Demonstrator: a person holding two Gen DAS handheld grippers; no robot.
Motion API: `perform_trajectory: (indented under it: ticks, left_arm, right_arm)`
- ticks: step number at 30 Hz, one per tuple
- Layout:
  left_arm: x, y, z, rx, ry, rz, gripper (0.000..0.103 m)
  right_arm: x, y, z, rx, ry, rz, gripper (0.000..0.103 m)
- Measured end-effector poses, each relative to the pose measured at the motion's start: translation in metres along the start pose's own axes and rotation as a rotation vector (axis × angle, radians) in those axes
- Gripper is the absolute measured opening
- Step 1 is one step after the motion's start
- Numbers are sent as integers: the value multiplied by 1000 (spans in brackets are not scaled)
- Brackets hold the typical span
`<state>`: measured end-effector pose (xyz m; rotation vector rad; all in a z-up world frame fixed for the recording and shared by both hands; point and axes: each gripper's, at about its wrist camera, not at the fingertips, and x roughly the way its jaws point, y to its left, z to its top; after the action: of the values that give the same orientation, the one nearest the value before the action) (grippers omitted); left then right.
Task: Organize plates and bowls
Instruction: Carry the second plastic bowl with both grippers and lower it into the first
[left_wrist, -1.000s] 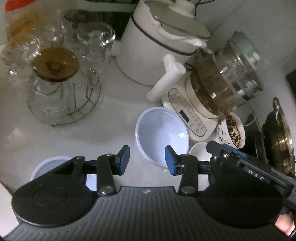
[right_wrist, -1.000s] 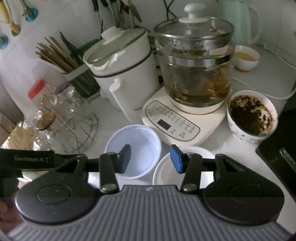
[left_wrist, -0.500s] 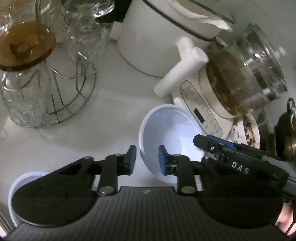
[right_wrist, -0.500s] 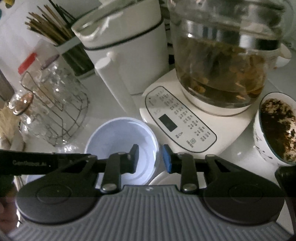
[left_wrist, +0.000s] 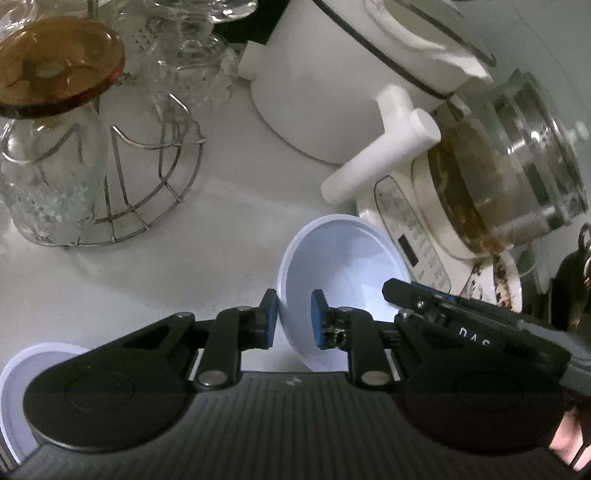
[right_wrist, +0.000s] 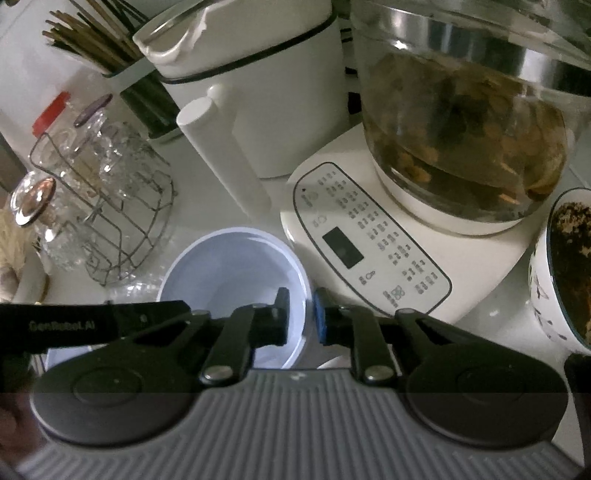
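Note:
A pale white bowl (left_wrist: 343, 266) sits on the counter in front of the kettle base. My left gripper (left_wrist: 293, 319) is shut on the bowl's left rim, one pad inside and one outside. From the other side my right gripper (right_wrist: 301, 317) is shut on the right rim of the same bowl (right_wrist: 229, 273). In the left wrist view the right gripper's fingers (left_wrist: 399, 290) reach over the bowl's far edge. A second white dish (left_wrist: 18, 380) lies at the lower left, half hidden by the gripper body. The edge of a white plate (right_wrist: 332, 363) shows just under the right gripper.
A wire rack with glasses (left_wrist: 147, 177) stands to the left. Close behind the bowl are a white pot with a long handle (left_wrist: 332, 92) and a glass kettle on its control base (right_wrist: 369, 243). At the right edge a cup of tea dregs (right_wrist: 569, 273).
Both grippers came down and closer to the bowl. Their jaws went from wide apart to shut on opposite sides of its rim.

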<state>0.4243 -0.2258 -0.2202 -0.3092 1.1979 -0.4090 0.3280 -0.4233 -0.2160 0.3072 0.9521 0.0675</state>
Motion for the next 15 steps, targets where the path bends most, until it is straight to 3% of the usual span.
perform_trajectory:
  ticks: [7,15]
  left_arm:
    - [-14,-11,3,28,-20,-3,22]
    - [-39,-18,-4,-11,-32,0,23]
  right_arm:
    - [-15,0,5,9,-24,4,16]
    - [-45,9,7,8,-72,16,16]
